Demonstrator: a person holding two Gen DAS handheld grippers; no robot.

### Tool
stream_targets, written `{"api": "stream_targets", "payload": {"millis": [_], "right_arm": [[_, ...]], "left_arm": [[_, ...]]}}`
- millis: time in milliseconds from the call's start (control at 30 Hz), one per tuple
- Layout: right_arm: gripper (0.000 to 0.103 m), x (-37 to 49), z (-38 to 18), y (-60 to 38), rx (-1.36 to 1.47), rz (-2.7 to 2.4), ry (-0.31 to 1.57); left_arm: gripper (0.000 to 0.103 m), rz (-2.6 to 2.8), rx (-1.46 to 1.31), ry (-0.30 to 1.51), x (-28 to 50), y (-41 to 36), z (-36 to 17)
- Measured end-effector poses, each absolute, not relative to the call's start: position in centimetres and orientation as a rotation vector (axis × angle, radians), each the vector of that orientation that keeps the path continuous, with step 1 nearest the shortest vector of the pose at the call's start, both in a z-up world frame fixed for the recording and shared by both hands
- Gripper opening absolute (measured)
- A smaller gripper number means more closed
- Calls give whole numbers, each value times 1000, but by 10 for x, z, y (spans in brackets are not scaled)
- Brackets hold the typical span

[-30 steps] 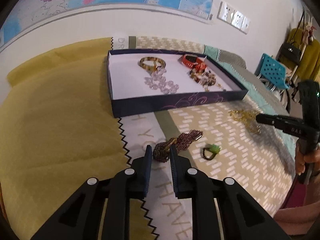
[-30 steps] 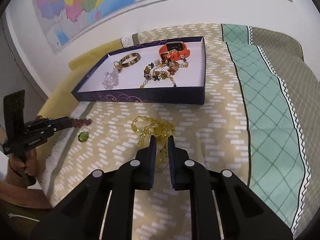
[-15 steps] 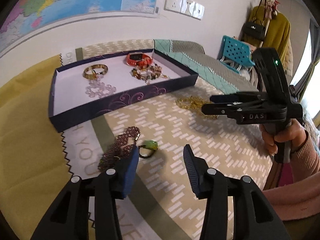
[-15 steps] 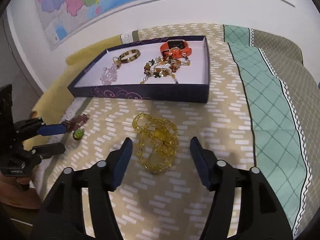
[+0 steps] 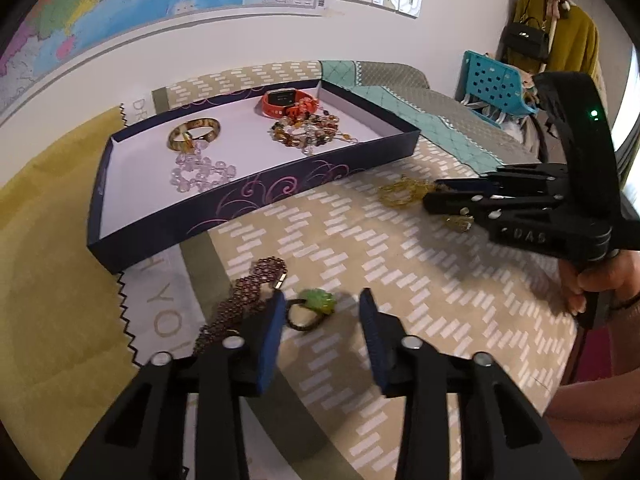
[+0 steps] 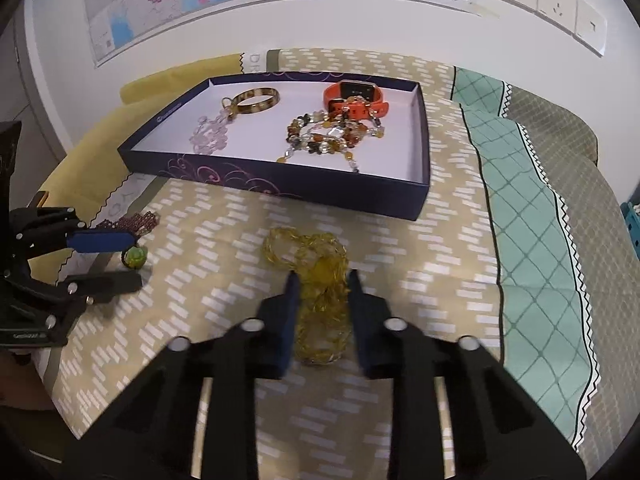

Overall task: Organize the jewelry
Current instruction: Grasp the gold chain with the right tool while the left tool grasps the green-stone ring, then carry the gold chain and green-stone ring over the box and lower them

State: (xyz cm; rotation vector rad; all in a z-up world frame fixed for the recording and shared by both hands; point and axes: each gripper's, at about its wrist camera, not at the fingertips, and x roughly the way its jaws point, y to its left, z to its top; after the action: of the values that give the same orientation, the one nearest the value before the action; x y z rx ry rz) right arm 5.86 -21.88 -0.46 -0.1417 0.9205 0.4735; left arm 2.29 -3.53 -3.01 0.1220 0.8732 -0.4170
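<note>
Tho tangled, yellow bead necklace [image 6: 320, 280] looks translucent.

— Navy tray [image 6: 280, 184] with pink swirls, white inside; orange watch [image 6: 354, 98]; amber bangle [image 5: 195, 133].

— Yellow beads [image 6: 320, 280], green ring [image 5: 318, 300], maroon bracelet [image 5: 248, 292]. Beige cloth [image 5: 400, 280], white dashes; teal lattice cloth [image 6: 532, 240].
</note>
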Motion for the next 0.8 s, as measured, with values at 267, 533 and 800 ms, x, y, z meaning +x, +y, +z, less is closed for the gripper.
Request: {"api": "stream_targets", "payload": {"millis": [267,533,800], "right_arm": [[12,59,3,-236,109,624,953],[12,58,27,-247,246,695,908],[12,55,44,-250,287,722,866]], "left_arm": [[19,-421,76,869,20,-31,-27],[19,-466,7,824,13,-25,-10],[19,-470,-24,786,10,-20,8]]}}
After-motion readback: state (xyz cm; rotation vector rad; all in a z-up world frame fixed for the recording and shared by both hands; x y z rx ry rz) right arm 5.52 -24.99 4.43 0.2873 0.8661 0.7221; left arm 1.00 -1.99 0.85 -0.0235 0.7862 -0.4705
